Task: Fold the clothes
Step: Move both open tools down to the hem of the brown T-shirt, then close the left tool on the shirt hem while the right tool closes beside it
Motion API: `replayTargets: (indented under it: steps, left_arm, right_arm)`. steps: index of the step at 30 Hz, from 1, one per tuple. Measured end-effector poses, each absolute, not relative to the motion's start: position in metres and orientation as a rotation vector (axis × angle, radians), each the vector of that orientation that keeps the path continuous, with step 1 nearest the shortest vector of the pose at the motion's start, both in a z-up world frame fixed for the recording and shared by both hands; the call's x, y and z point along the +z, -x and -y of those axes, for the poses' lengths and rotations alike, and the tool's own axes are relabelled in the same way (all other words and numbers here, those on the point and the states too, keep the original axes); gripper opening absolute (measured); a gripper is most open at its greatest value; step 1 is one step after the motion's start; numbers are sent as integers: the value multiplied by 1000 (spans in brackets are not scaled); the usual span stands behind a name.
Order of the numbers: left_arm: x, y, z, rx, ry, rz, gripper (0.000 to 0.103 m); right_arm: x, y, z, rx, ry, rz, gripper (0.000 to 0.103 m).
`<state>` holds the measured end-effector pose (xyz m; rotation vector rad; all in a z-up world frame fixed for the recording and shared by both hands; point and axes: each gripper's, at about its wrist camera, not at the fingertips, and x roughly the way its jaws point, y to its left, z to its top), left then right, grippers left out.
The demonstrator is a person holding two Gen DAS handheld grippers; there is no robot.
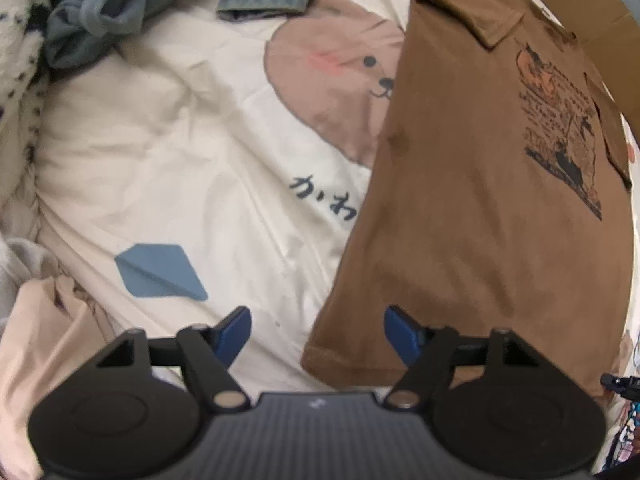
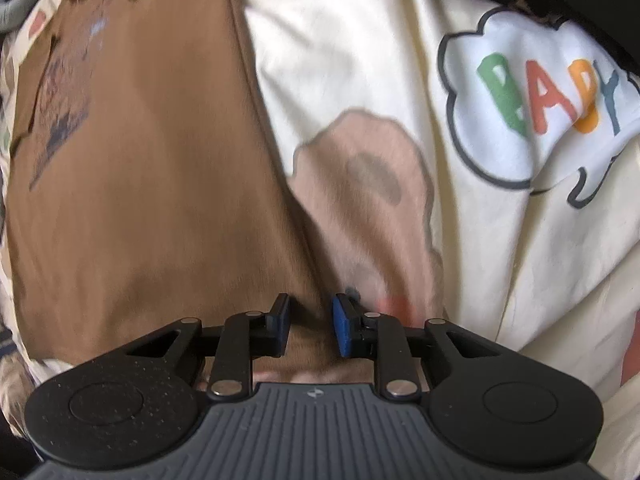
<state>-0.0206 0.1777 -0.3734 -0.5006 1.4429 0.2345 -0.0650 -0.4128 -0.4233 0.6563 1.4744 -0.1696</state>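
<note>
I see the brown shirt [image 1: 480,200] lying flat on the cream bedcover [image 1: 180,160], my left tongs [image 1: 318,336] spread wide near its hem, my right tongs [image 2: 310,330] part-spread over its edge.

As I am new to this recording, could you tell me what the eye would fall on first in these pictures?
The brown T-shirt with its dark chest print stands out first, spread flat on the cream cartoon bedcover. Both grippers sit at its near hem: the left gripper open over one corner, the right gripper with its jaws apart over the other. A heap of grey-blue clothes lies at the far left.
</note>
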Motion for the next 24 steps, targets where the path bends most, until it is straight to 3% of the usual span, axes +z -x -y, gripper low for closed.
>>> replayTargets:
  steps: [7, 10, 18, 24]
  left_arm:
    - [-379, 24, -179, 219, 517, -1459, 65]
    - [-379, 26, -182, 215, 523, -1459, 60]
    - [-384, 33, -191, 188, 602, -1414, 55]
    - [-395, 31, -191, 174, 620, -1421, 31]
  right_arm:
    - [-430, 72, 408, -183, -688, -1500, 28]
    - [-430, 70, 404, -193, -669, -1516, 11]
    - [-420, 70, 389, -236, -650, -1538, 5]
    - [-415, 70, 381, -273, -653, -1546, 5]
